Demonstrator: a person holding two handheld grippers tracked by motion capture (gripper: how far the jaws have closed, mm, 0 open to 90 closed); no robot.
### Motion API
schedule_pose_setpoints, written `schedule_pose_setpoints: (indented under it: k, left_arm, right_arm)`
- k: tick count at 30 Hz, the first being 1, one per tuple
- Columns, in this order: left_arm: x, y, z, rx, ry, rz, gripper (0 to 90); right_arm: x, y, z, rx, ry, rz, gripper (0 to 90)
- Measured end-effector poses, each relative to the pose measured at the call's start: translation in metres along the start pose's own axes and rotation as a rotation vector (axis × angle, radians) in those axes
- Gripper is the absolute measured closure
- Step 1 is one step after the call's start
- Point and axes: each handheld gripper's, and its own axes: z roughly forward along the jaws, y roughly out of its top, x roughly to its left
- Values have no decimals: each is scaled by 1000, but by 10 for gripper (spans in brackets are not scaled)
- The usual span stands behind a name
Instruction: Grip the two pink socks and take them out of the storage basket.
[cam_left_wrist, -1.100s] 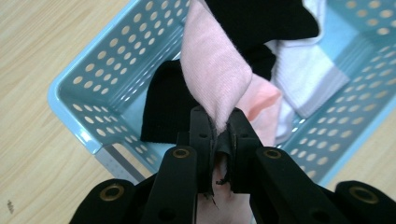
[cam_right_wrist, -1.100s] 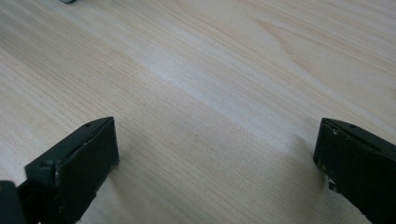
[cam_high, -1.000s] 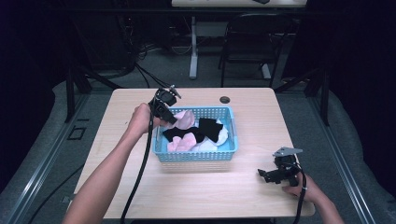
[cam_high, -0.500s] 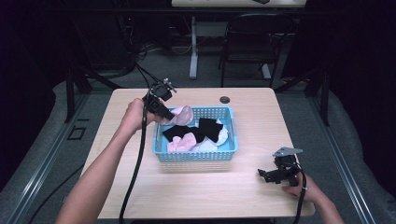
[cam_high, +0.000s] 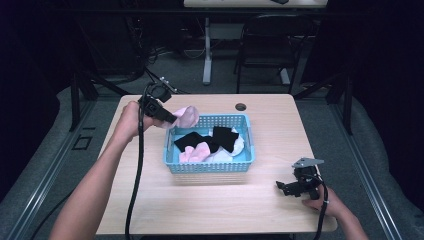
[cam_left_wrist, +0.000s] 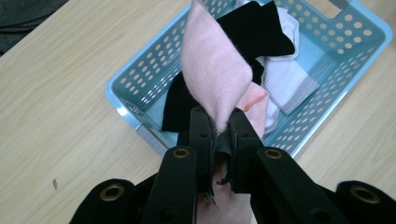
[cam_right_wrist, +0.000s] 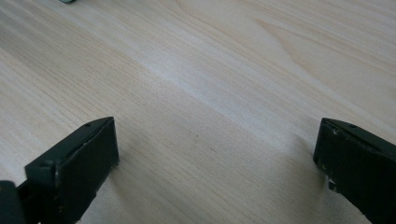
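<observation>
A pink sock (cam_high: 185, 116) (cam_left_wrist: 215, 77) hangs in the air over the far left corner of the blue basket (cam_high: 171, 161) (cam_left_wrist: 126, 107). My left gripper (cam_high: 167, 118) (cam_left_wrist: 218, 122) is shut on it, jaws pressed together on the cloth. Inside the basket lie black socks (cam_high: 206, 139) (cam_left_wrist: 261, 28), another pink sock (cam_high: 196, 152) and a white sock (cam_left_wrist: 289, 79). My right gripper (cam_high: 285, 188) (cam_right_wrist: 215, 154) rests low on the table near the front right corner, jaws wide open with bare wood between them.
The wooden table (cam_high: 150, 205) has a dark round grommet (cam_high: 240, 106) at its far edge. A black cable (cam_high: 137, 170) trails from the left gripper along the forearm. A chair (cam_high: 270, 45) stands beyond the table.
My left gripper has lifted the pink sock up out of the basket and drawn it toward the far left. The right gripper has stayed still.
</observation>
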Motion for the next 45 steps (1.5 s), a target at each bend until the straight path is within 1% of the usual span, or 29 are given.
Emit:
schedule_pose_setpoints:
  k: [1,12,16,20,26,33,38,42,45]
  left_arm:
    - [2,-2,-3,-1,1,1,832]
    - [21,-18,-23,-27,27,-44,832]
    - [29,-25,-29,-43,37,-78,831]
    - [36,-31,-34,-53,46,-100,831]
    - [48,-45,-42,-56,66,-134,831]
    - [63,-64,-42,-39,89,-180,831]
    - [72,-76,-38,-30,94,-218,831]
    - [79,-86,-33,-17,93,-240,831]
    - [83,-93,-26,-4,91,-255,831]
  right_arm:
    - [0,0,0,1,0,0,0]
    - [0,0,0,1,0,0,0]
    - [0,0,0,0,0,0,0]
    - [0,0,0,0,0,0,0]
    - [0,0,0,0,0,0,0]
    - [0,0,0,0,0,0,0]
    - [0,0,0,0,0,0,0]
    - [0,0,0,0,0,0,0]
    - [0,0,0,1,0,0,0]
